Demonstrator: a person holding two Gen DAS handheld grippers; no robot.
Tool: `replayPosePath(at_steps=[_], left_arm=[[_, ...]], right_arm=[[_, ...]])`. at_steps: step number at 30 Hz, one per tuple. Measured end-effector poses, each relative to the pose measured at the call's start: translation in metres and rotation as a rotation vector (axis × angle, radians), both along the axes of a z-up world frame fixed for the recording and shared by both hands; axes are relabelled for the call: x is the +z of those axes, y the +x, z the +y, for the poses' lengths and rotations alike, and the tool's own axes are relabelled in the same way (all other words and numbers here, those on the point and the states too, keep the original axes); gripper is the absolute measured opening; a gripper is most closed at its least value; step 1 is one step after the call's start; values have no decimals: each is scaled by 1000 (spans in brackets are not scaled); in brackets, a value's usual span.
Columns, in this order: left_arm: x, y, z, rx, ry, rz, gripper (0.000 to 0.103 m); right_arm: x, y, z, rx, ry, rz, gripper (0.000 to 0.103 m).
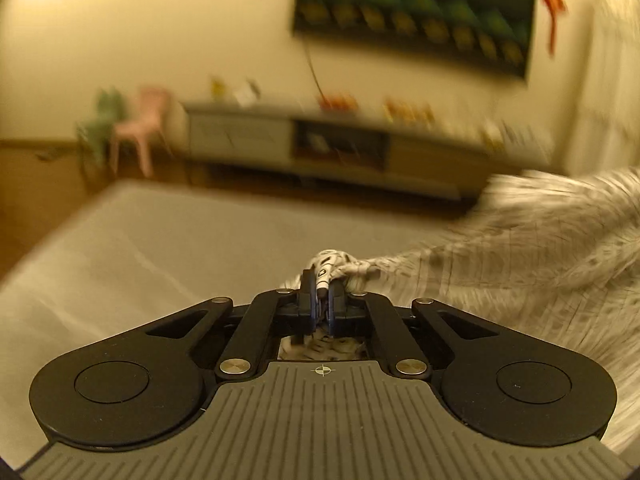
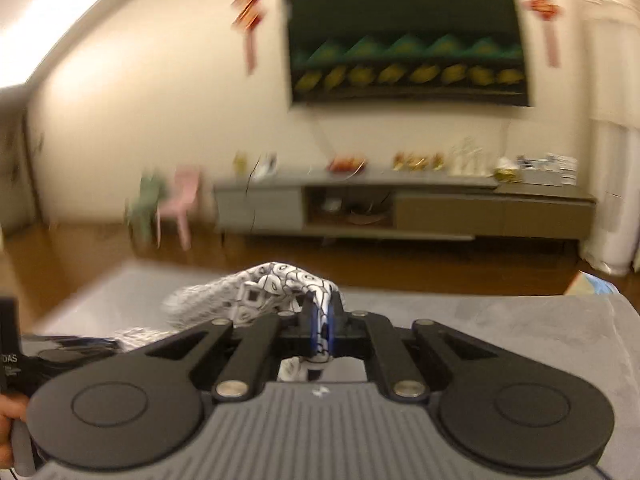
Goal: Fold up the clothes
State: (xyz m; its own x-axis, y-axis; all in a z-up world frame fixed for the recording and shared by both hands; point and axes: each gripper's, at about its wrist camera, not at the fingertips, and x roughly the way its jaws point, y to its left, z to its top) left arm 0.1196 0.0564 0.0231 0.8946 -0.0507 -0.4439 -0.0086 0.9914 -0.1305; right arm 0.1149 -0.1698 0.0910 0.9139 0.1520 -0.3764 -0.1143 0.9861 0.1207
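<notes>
The left hand-held gripper [image 1: 322, 292] was clenched on a bunched edge of the white, black-patterned fabric garment [image 1: 532, 240], its blue-edged pads pinching the cloth between them. From that pinch the garment stretched away to the right, lifted above the flat grey padded surface [image 1: 160, 248], and its far part was blurred. The right hand-held gripper [image 2: 322, 320] was likewise clamped on a fold of the same garment [image 2: 276, 284]; there the cloth rose in a hump just ahead and to the left of the jaws, and a strip of it hung down between the pads. Under it lay the same grey surface [image 2: 500, 328].

At the left edge of the right wrist view part of the other gripper's black body [image 2: 12, 344] showed, with a bit of a hand [image 2: 10, 416] gripping its handle. Beyond the surface stood a low grey and brown cabinet [image 2: 400, 204] against the wall, a dark wall-mounted screen [image 2: 408, 40] above it, and a small pink plastic chair [image 2: 180, 200] beside a green one [image 2: 148, 204].
</notes>
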Motion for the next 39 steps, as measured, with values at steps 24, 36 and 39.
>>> replayPosePath(at_steps=[24,36,39], left_arm=[[-54,1,82,-45,-340,267,58],[-55,18,78,-110,-300,217,15],[-56,15,79,-105,-336,239,13]], right_arm=[[-142,76,16,14,-378,254,75],[-60,32,-50,-46,216,64,3],[-112,36,-59,-237,-66,338,10]])
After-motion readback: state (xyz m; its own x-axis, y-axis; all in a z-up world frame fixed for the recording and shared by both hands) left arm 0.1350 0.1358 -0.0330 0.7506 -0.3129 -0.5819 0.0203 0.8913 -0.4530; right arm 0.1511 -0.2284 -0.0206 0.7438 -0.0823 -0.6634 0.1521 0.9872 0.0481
